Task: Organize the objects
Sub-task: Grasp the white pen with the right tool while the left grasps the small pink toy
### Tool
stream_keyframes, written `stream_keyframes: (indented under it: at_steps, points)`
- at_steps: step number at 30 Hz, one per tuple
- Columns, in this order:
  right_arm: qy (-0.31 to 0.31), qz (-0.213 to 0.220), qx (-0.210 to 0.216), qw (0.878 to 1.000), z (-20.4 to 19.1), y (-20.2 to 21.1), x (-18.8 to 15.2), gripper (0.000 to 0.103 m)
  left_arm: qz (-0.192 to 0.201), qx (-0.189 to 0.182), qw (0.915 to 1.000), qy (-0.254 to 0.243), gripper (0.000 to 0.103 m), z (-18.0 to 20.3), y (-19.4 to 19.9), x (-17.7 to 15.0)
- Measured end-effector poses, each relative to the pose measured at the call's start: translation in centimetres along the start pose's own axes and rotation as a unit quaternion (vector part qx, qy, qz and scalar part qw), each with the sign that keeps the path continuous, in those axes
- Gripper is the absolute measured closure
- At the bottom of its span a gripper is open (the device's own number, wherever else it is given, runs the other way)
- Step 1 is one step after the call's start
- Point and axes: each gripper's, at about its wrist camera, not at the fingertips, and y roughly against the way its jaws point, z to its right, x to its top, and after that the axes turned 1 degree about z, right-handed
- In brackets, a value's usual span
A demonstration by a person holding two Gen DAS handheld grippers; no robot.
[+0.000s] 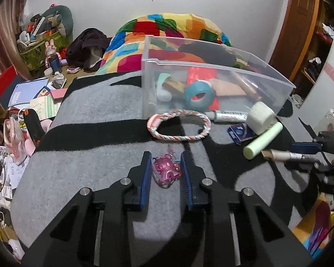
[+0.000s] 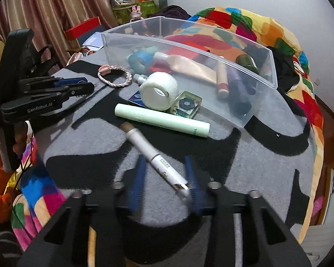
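Note:
A clear plastic bin (image 1: 211, 66) (image 2: 189, 35) stands on the grey and black blanket (image 1: 89, 144) with several items inside. My left gripper (image 1: 164, 158) is open, its blue pads on either side of a pink translucent charm (image 1: 167, 170) lying on the blanket. My right gripper (image 2: 165, 163) is open around a white pen-like tube (image 2: 153, 155), which lies slantwise between the pads; it also shows in the left wrist view (image 1: 287, 155). A braided rope ring (image 1: 179, 125) (image 2: 114, 75) lies in front of the bin.
Near the bin lie a pale green tube (image 2: 162, 120) (image 1: 262, 140), a white tape roll (image 2: 159, 92) (image 1: 261, 116), a clear flower block (image 2: 186, 106), a blue packet (image 1: 240, 133) and a small white tube (image 1: 229, 115). A colourful quilt (image 1: 162, 29) lies behind. Clutter covers the floor (image 1: 33, 93) at left.

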Motion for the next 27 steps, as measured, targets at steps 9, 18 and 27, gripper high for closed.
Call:
stream_keyframes:
  at_steps: [9, 18, 27]
  points:
    - [-0.007, -0.004, 0.01, 1.0, -1.0, 0.8, -0.4, 0.093, 0.013, -0.019, 0.9997, -0.004, 0.077, 1.4, 2.1, -0.6]
    - [-0.026, 0.062, -0.001, 0.998, -1.2, 4.2, 1.4, 0.093, 0.062, -0.038, 0.9974, 0.001, 0.077, 1.2, 4.7, 1.6]
    - [-0.062, 0.126, -0.03, 0.99, 0.6, 6.6, 5.2, 0.093, 0.088, -0.024, 0.9954, 0.029, 0.077, -0.1, 5.1, 5.1]
